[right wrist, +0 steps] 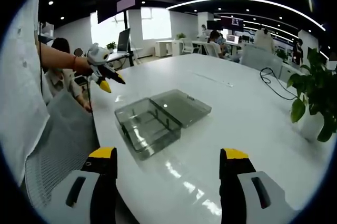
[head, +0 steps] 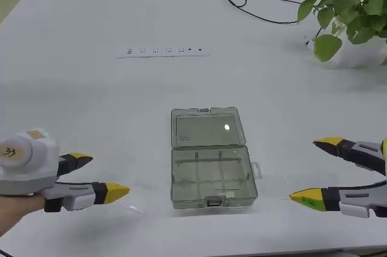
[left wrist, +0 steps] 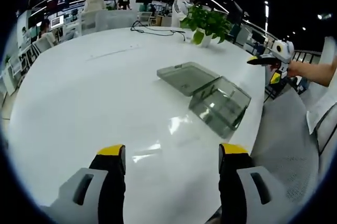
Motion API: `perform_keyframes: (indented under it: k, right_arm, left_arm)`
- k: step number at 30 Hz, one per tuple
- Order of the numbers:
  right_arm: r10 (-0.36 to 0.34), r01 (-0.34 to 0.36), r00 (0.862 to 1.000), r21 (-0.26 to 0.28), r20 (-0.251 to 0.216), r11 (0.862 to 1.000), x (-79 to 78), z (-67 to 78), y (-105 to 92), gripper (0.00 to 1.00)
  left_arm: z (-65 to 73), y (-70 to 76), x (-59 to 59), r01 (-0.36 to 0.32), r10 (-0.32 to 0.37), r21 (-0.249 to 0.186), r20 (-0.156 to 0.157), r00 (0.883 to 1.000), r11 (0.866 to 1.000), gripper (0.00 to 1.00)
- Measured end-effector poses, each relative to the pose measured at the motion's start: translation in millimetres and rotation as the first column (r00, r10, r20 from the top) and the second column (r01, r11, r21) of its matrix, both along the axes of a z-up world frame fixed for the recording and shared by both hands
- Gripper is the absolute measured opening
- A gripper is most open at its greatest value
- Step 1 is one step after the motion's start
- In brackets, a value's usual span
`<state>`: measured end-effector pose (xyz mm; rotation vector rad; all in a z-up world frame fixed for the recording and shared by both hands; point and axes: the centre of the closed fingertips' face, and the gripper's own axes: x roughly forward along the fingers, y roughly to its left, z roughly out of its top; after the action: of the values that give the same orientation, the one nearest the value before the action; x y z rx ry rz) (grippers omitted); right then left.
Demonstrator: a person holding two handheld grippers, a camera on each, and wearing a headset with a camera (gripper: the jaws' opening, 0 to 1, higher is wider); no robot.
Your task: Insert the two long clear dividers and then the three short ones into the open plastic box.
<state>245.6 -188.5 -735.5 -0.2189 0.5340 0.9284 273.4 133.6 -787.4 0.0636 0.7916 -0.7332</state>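
Head view: open clear-grey plastic box (head: 175, 172) lies mid-table btw left gripper (head: 109, 175) and right gripper (head: 303, 170), lid label too small to read. Left gripper view: jaws wide apart, empty. Right gripper view: jaws likewise spread, nothing held, box (right wrist: 150, 124) just ahead.

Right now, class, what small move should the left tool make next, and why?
Probably ease the left tool forward and down onto the clear strip lying on the table just ahead of its open jaws. It looks like a divider; the right tool is open and empty too.
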Motion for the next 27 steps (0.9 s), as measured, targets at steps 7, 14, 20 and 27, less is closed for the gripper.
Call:
perform_keyframes:
  k: [7, 14, 20, 27]
  right_arm:
    - [-0.002, 0.002, 1.0, 0.005, -0.004, 1.0, -0.8, -0.5, 0.9, 0.8]
    - [-0.004, 0.004, 1.0, 0.011, -0.008, 1.0, -0.4, -1.6, 1.4, 0.8]
    - [-0.006, 0.006, 1.0, 0.015, -0.01, 1.0, -0.8, -3.1, 3.1, 0.8]
    - [-0.008, 0.009, 1.0, 0.019, -0.012, 1.0, -1.4, -4.0, 4.1, 0.8]
  left_arm:
    - [-10.0, 6.1, 3.0, -0.023, 0.024, 0.031, -0.037, 0.999, 0.999, 0.66]
    - [-20.4, 11.7, 2.3, -0.041, 0.048, 0.08, -0.085, 0.995, 0.996, 0.61]
    - [-29.6, 17.1, 4.5, -0.058, 0.073, 0.124, -0.113, 0.991, 0.991, 0.56]
    - [-39.6, 21.8, 2.2, -0.062, 0.089, 0.177, -0.148, 0.985, 0.982, 0.5]
